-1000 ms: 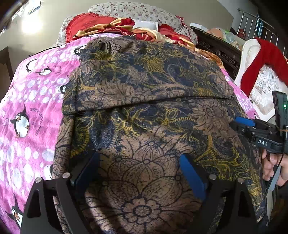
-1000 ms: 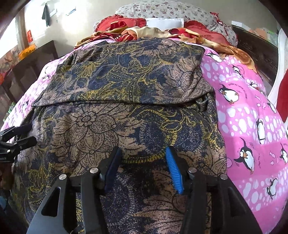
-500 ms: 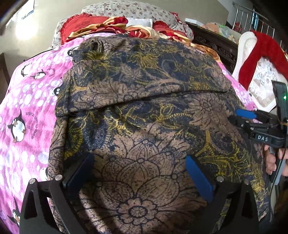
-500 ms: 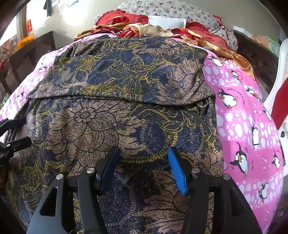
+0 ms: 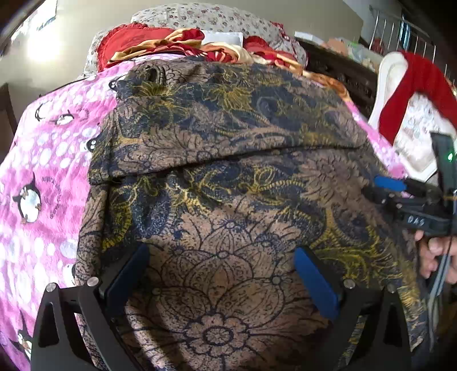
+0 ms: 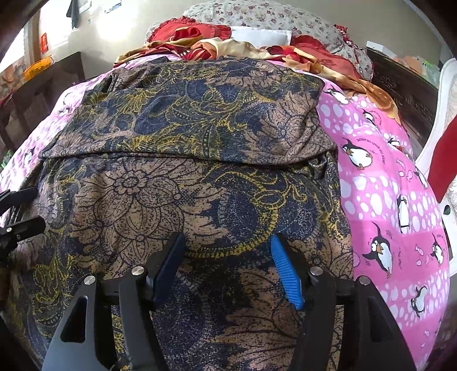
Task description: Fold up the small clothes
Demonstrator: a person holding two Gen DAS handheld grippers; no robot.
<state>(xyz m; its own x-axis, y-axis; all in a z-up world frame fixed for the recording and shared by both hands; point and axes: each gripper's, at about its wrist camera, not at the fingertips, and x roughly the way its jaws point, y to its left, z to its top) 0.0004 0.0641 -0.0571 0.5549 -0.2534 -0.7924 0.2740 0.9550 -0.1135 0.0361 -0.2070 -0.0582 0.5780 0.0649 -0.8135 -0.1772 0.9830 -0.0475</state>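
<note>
Floral garment (image 5: pixel 228 177) on penguin-print bed (image 5: pixel 42 171)

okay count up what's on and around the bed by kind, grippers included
Grippers: 2, left gripper, right gripper
Floral garment: 1
Penguin bedsheet: 1
Floral pillow: 1
Red and gold cloth pile: 1
White chair: 1
Total: 7

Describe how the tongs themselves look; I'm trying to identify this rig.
Both tongs have black angular frames with triangular cutouts and silver screw heads. The left tongs carry smooth blue pads; the right tongs have ribbed blue pads. Seen from the left wrist view, the right unit shows white "DAS" lettering, a green light, a dangling cable.
</note>
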